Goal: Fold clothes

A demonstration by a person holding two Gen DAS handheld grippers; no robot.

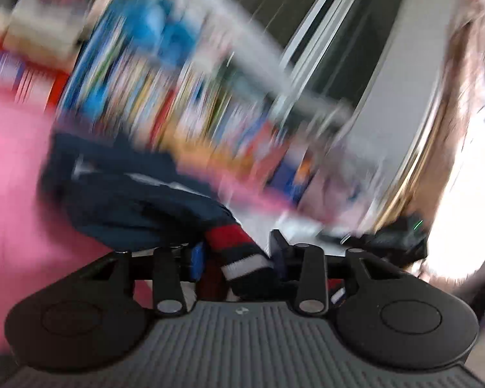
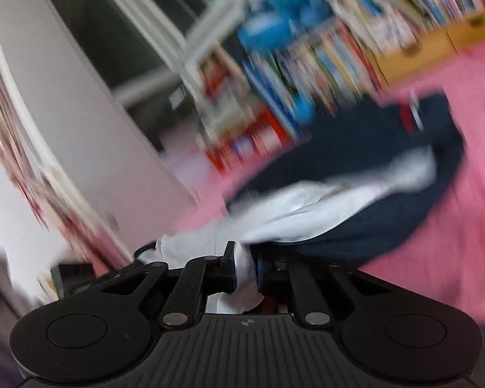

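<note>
Navy cloth is what you are working with: a dark jacket (image 1: 123,194) with a white lining (image 2: 307,207), part of it lying on the pink bedspread (image 1: 13,174) near the edge that runs along the bookshelf (image 1: 165,97), part of it lifted off toward both of your tools.

What could go wrong from here, as I judge it: both views are smeared, so you seem to be swinging quickly, and a thin pinch of lining could slide out on the right side and drop that corner. On the left you have only the cuff, so a hard pull may stretch the sleeve away from the body instead of lifting the whole jacket, leaving it twisted when you lay it down. The jacket lies close to the bookshelf edge, so a wide sweep could also drag it off the bedspread there.

Your left gripper (image 1: 239,255) is about half closed, with the red, white and navy striped cuff (image 1: 239,252) filling the gap between its jaws; it looks held. Your right gripper (image 2: 245,263) is nearly shut, pinching a bunched fold of the white lining.
</note>
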